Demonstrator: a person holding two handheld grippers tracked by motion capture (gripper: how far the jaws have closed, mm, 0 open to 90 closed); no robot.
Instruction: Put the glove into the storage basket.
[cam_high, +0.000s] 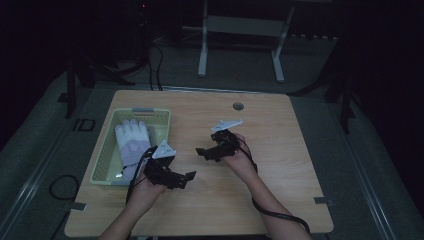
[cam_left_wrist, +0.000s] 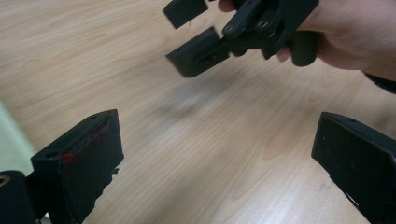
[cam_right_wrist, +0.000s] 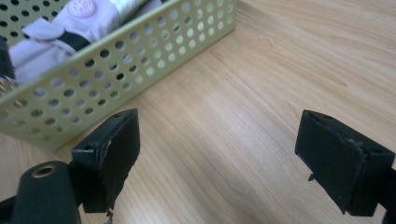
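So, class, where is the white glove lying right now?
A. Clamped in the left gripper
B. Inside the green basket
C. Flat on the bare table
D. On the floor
B: the glove lies inside the perforated green basket, while both grippers sit open over bare wood.

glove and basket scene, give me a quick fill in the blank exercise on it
1. The white glove lies inside the pale green ____.
2. The basket sits on the ____ half of the wooden table, seen from the person.
3. Both the left gripper and the right gripper have their fingers ____, with nothing between them.
4. The basket's walls are full of small round ____.

Missing words: basket; left; open; holes
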